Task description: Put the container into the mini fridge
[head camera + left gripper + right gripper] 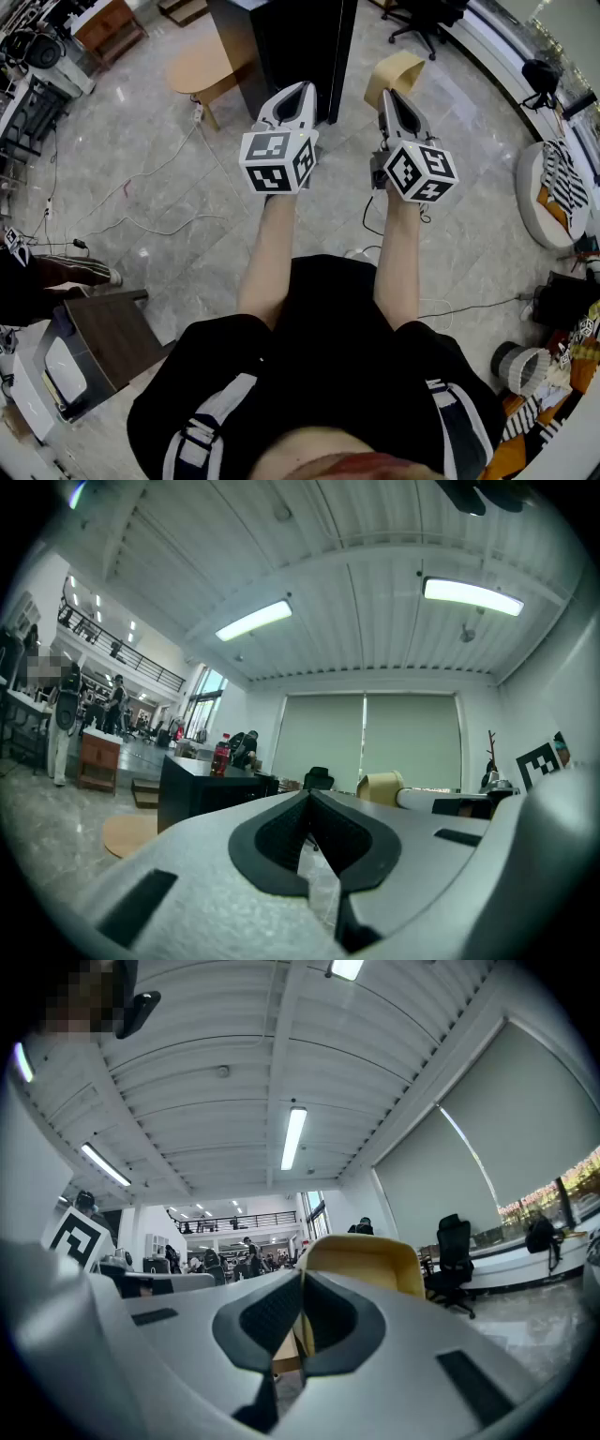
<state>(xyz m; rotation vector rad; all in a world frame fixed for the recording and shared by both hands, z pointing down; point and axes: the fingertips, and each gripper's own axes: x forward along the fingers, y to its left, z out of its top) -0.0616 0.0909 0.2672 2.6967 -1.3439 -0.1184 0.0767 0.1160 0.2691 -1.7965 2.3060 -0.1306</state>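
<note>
While we hold both grippers out ahead of us over the marble floor (169, 150), the right gripper (387, 94) is closed on the thin wall of the tan container (398, 70). The container is held up at the gripper's tips, just right of a black cabinet (295, 47). The left gripper (302, 89) has its jaws pressed together with nothing in them, and it points toward the cabinet's front.

We cannot tell whether this cabinet is the mini fridge: only its dark sides show, and the head view cuts off its top. In the left gripper view a red bottle (220, 757) stands on it.

Left of the cabinet is a round wooden table (202, 64), and loose cables (150, 225) run across the floor. A black office chair (422, 17) stands beyond the container. The right jaws hide most of the container's inside.
</note>
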